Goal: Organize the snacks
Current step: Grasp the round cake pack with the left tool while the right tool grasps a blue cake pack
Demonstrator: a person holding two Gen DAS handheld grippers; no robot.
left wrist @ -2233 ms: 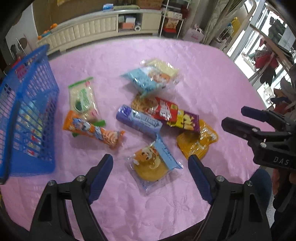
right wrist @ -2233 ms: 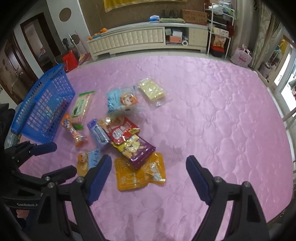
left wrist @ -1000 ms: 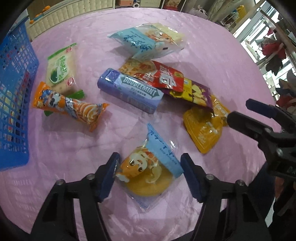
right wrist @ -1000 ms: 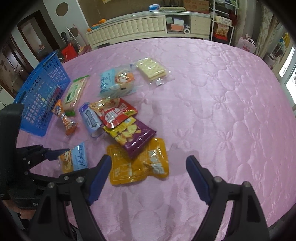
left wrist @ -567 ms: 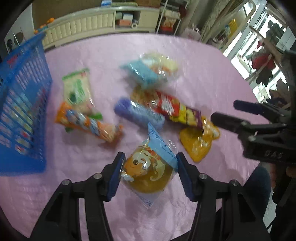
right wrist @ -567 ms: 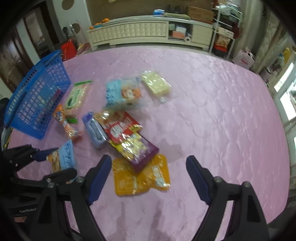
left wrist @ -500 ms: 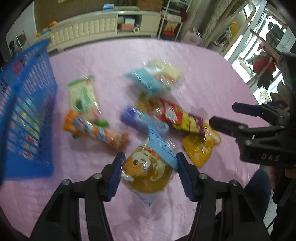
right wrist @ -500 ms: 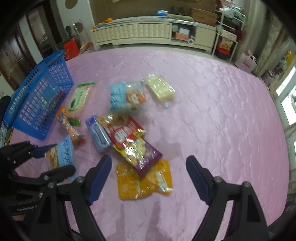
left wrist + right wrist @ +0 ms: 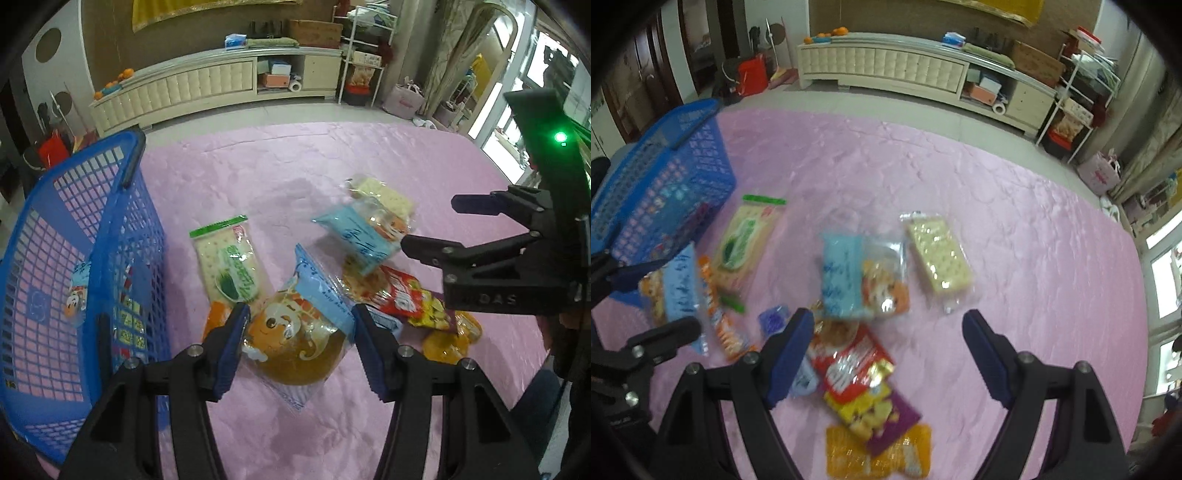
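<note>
The left hand-held gripper (image 9: 298, 345) clamps a cake packet (image 9: 299, 332) bound for the basket (image 9: 85, 236) at 9 o'clock, the right hand-held gripper (image 9: 888, 349) spread wide.

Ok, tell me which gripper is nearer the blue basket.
Left. The left gripper, shut on the cake packet, is right beside the blue basket; the right gripper hangs open over the snack pile, farther away.

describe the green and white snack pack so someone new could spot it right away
Start at the blue basket on the left of the pink tablecloth. Just to its right lies the green and white snack pack, flat and apart from the main pile. It alone has a green strip along its far end.
</note>
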